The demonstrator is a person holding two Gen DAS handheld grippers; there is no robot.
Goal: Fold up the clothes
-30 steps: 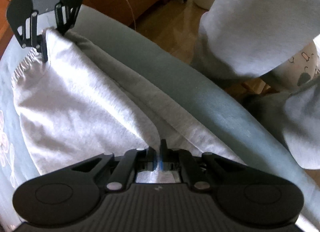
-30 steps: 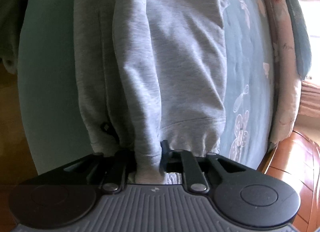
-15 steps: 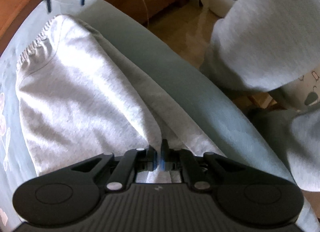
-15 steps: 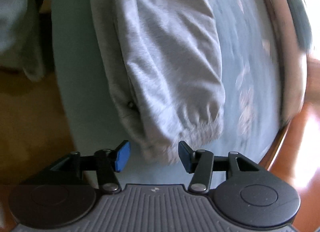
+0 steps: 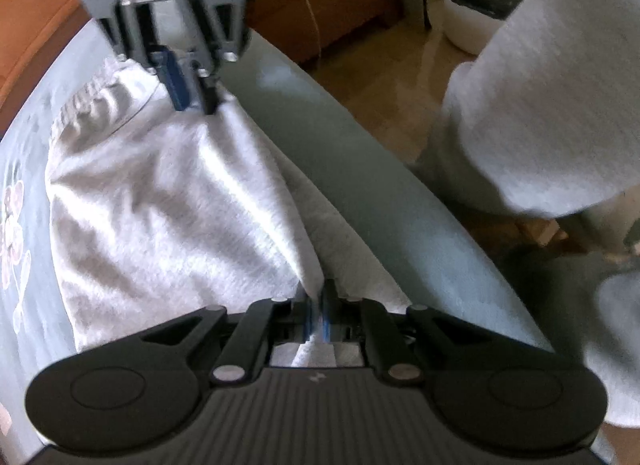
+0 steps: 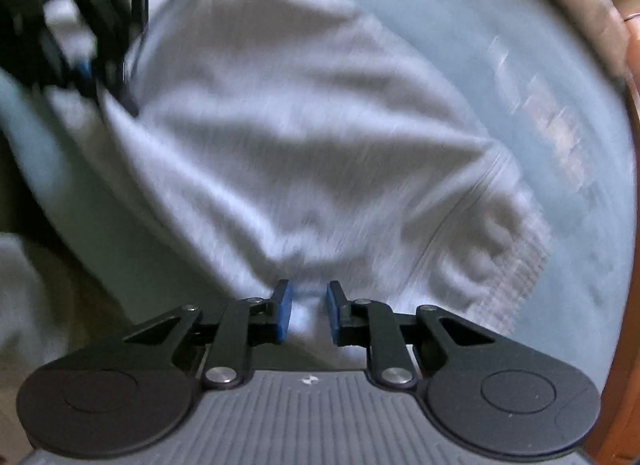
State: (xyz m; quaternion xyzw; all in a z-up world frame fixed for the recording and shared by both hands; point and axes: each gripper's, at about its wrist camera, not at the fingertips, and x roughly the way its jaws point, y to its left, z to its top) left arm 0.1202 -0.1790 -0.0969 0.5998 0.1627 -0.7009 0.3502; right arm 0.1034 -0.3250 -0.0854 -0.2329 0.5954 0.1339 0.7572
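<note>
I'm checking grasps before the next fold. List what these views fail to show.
- Right gripper: right wrist view is motion-blurred; pads sit apart around the grey garment, contact unclear.
- Left gripper: its own body hides the cloth behind the pads.
- Garment type: folds and frame edges hide it.

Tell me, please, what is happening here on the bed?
A person is folding a light grey garment that lies on a bed with a blue-green sheet, using a handheld gripper in each hand. The left gripper is clamped on a fold of the fabric at one end. The right gripper is at the end with the gathered cuff, with fabric between its nearly closed pads; motion blur hides whether it grips.
</note>
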